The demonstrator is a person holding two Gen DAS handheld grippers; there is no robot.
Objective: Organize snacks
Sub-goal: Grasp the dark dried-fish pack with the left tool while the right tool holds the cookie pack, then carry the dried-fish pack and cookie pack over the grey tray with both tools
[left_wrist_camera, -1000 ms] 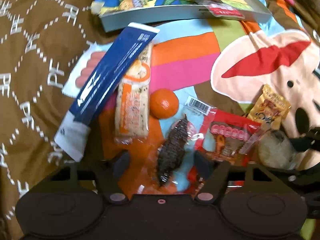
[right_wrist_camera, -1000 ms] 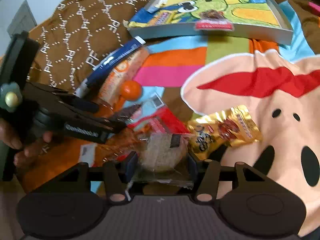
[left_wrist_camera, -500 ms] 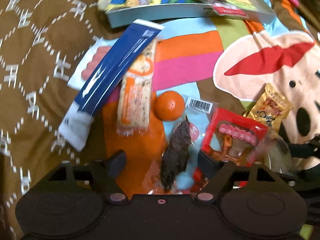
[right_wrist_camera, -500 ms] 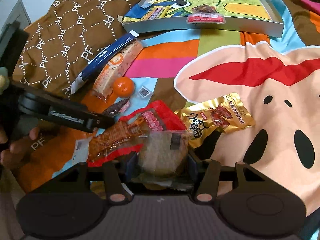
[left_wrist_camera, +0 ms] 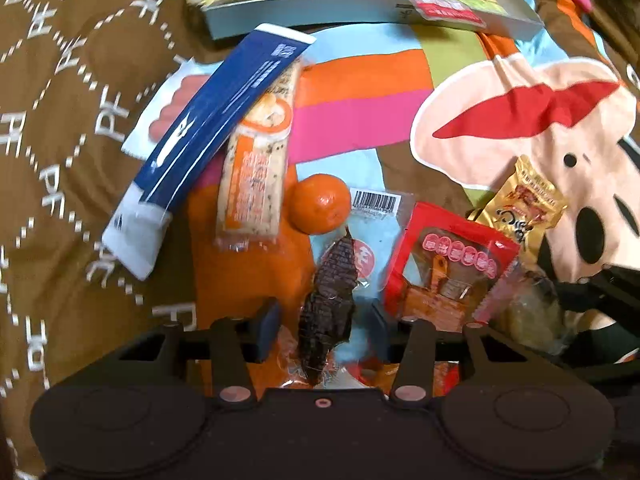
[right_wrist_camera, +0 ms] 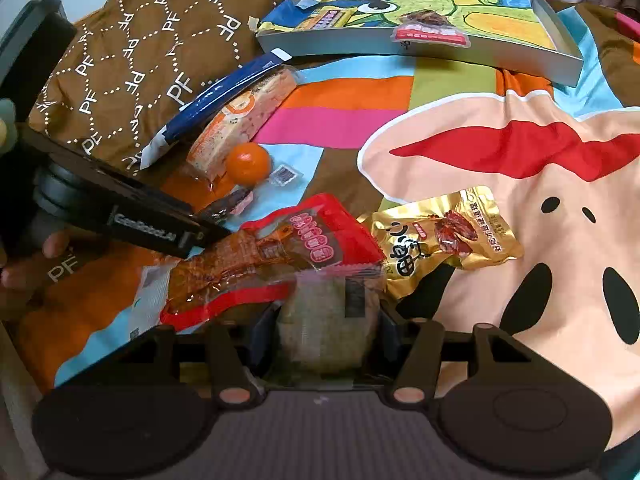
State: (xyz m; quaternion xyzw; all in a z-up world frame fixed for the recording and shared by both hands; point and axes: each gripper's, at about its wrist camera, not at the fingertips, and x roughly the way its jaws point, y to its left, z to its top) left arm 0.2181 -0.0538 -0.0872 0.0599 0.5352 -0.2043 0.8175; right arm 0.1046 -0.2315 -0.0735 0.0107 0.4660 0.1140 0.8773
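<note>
Crinkly clear film around the dark dried snack [left_wrist_camera: 330, 304] sits between my left gripper [left_wrist_camera: 324, 330] pads, which have just been closing; I cannot tell whether they bite. Its slick wrapper may slip. My right gripper [right_wrist_camera: 326, 332] clamps the round cake [right_wrist_camera: 326, 320].

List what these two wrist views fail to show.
- White packet with red sausages, left wrist view: mostly under the long blue wrapper.
- Gold foil pouch print, both views: too small to read.
- Grey tray's far part, left wrist view: cut off by the top edge.
</note>
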